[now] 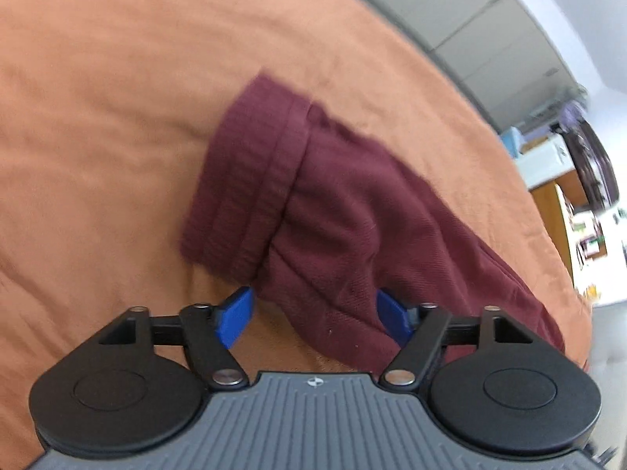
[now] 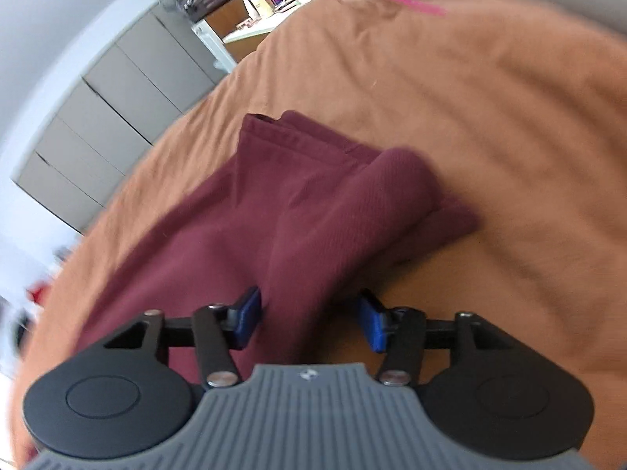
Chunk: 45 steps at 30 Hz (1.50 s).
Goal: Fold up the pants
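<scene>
The left gripper point(image 1: 313, 313) was seen with its jaws spread wide. A fold of the pants point(image 1: 325, 211) lay between the blue pads point(image 1: 237, 319), but the cloth was not pinched: a gap showed beside the left pad, while the right pad was partly covered by slack fabric. The right gripper point(image 2: 313, 319) was likewise parted, though less widely, with a ridge of the same pants point(image 2: 298, 215) lying loose between its pads point(image 2: 249, 319). No grip was being kept by either tool, so the cloth appeared to have been laid down on purpose, as is done when a fold has been carried over and dropped.

The maroon pants were spread on an orange sheet point(image 1: 117, 98), bunched into layers, with a stitched hem point(image 1: 250, 180) lying flat at the far end. The doubled layers suggested that one fold was finished, and smoothing or a further fold was judged likely to be needed. Grey cupboards point(image 2: 117, 90) were visible beyond the bed.
</scene>
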Each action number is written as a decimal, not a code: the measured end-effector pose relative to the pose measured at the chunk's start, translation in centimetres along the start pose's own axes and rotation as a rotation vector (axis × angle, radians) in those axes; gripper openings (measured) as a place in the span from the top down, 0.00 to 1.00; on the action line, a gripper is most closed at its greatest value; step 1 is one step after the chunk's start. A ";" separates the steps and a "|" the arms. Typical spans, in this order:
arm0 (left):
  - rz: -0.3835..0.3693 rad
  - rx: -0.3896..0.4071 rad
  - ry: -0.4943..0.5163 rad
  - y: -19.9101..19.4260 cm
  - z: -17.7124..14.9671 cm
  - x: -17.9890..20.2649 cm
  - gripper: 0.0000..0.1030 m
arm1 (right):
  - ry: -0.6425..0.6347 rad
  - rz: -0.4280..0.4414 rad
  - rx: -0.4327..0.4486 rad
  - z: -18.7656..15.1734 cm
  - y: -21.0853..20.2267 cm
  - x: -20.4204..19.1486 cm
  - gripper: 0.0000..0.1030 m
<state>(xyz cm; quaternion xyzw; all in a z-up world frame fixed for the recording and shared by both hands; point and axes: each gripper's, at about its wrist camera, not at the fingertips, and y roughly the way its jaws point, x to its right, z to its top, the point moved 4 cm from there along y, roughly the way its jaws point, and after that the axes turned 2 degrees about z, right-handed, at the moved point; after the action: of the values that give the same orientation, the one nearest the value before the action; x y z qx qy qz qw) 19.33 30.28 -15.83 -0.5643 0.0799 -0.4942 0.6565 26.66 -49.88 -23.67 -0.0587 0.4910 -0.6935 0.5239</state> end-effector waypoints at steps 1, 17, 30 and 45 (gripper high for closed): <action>0.002 0.024 0.033 -0.8 0.1 0.0 0.12 | -0.046 -0.022 0.011 -0.3 -1.3 0.0 0.42; -0.054 0.114 -0.041 -2.2 -0.3 -4.0 0.12 | -1.209 0.584 0.007 -24.5 -11.4 -36.4 0.27; -0.136 -0.024 -0.078 2.2 2.0 -8.0 0.08 | -1.582 0.883 -0.099 -48.2 -5.6 -52.7 0.71; -0.102 -0.035 0.122 -1.0 2.7 -5.9 0.19 | -1.283 0.991 -0.326 -48.0 -6.9 -51.7 0.99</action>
<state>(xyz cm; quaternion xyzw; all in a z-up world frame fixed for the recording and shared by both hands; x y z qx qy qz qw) 17.62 36.58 -16.77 -0.5480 0.0995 -0.5591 0.6142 16.40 20.20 -20.66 -0.2951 0.1597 -0.1339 0.9325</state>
